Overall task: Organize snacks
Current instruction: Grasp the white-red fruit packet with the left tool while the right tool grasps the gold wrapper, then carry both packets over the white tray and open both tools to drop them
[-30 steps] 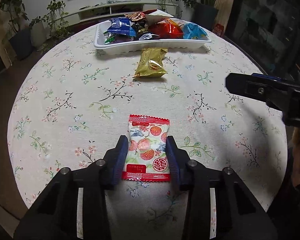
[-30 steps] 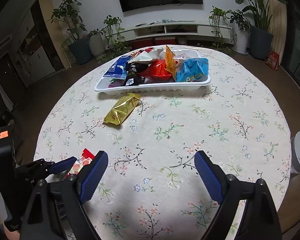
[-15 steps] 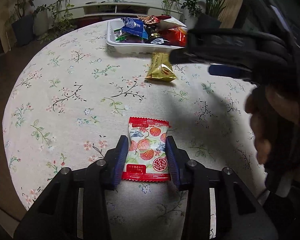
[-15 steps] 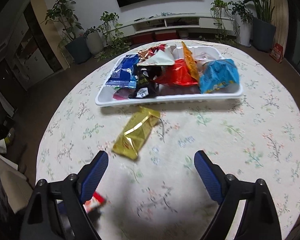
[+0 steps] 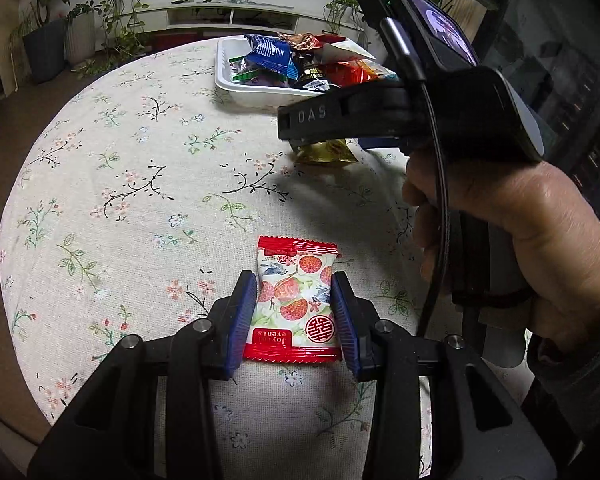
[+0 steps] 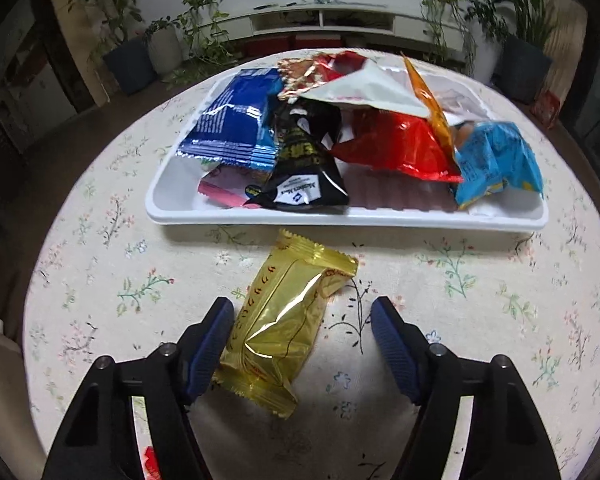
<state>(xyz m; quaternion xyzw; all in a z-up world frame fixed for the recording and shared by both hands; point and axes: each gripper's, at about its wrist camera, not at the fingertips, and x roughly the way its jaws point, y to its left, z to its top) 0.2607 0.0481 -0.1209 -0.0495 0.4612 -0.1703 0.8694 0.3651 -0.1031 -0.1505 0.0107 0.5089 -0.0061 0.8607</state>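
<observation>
Though crinkled, glossy gold foil packet (image 6: 281,325), oblong.

White wall, low TV shelf (image 6: 328,20), potted plants (image 6: 204,36), floral tablecloth (image 5: 140,184)

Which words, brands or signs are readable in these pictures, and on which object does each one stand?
"DAS": on the black body of the right gripper.
"Joyful events", printed upside down, plus a red double-happiness sign: on the strawberry packet between the left gripper jaws.
Gold packet: a column of letters, not readable.
Black packet in the white tray: label too small.
</observation>
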